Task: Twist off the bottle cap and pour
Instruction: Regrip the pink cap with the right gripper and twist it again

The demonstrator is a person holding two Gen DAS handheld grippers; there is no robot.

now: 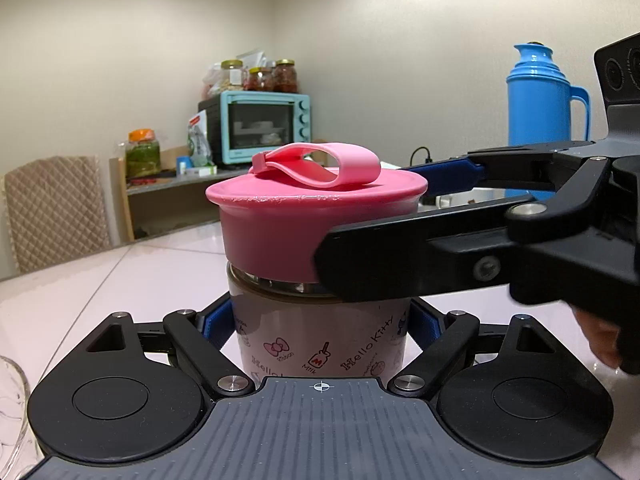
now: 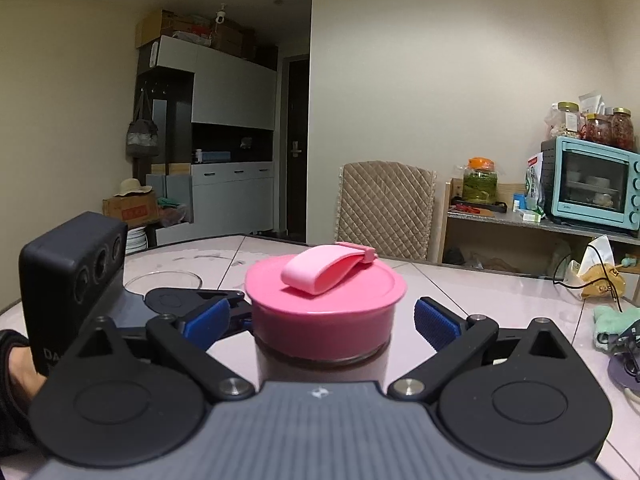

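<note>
A bottle [image 1: 320, 344] with a Hello Kitty print stands upright on the pale table [image 1: 120, 280]. Its wide pink cap [image 1: 288, 224] carries a pink strap loop [image 1: 320, 168]. My left gripper [image 1: 320, 320] is shut on the bottle's body, a blue pad pressed to each side below the cap. My right gripper [image 2: 322, 316] comes in level from the right and straddles the cap [image 2: 326, 296]. Its blue pads [image 2: 436, 320] stand off the cap's rim with gaps on both sides, so it is open. In the left wrist view one black finger [image 1: 360, 268] crosses in front of the cap.
A clear glass bowl [image 2: 162, 278] sits on the table beyond the left gripper's body [image 2: 60, 280]. A blue thermos [image 1: 540, 100] stands at the back right. A teal toaster oven [image 2: 592, 184], jars, a quilted chair [image 2: 386, 208], a green cloth [image 2: 612, 324] and a cable lie around.
</note>
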